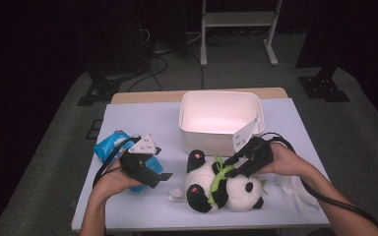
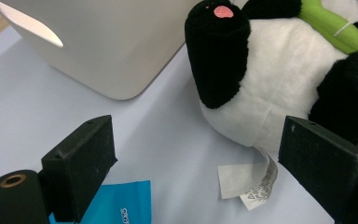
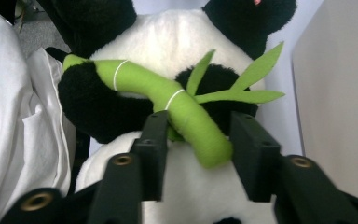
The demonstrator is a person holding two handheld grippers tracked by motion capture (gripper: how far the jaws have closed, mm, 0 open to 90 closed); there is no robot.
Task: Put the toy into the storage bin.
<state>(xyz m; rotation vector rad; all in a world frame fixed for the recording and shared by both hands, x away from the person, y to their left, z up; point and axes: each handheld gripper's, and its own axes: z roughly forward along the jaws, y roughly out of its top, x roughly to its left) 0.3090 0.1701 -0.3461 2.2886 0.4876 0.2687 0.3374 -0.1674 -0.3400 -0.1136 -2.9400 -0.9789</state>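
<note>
Item 1: panda [image 1: 226, 186], plush, black and white, lying on its back on the table [image 1: 142, 123], just in front of the bin [image 1: 220, 118]. A green bamboo stalk [image 3: 168, 100] crosses its chest. A sewn-in tag [image 2: 249, 179] trails from its side onto the table.

Item 2: right gripper [image 1: 232, 166], held over the panda's chest. The 2 jaws straddle the lower end of the bamboo stalk; 1 jaw touches it, the other stands just beside it. Whether the pads press on it cannot be told.

Item 3: left gripper [image 1: 165, 176], near the panda's feet, over a blue packet [image 1: 109, 145]. Jaws wide apart, nothing between them.

Item 4: bin, white, with slot handles, at the far middle of the table.

Item 5: white cloth [image 1: 295, 189], crumpled, beside the panda under the right forearm.
</note>
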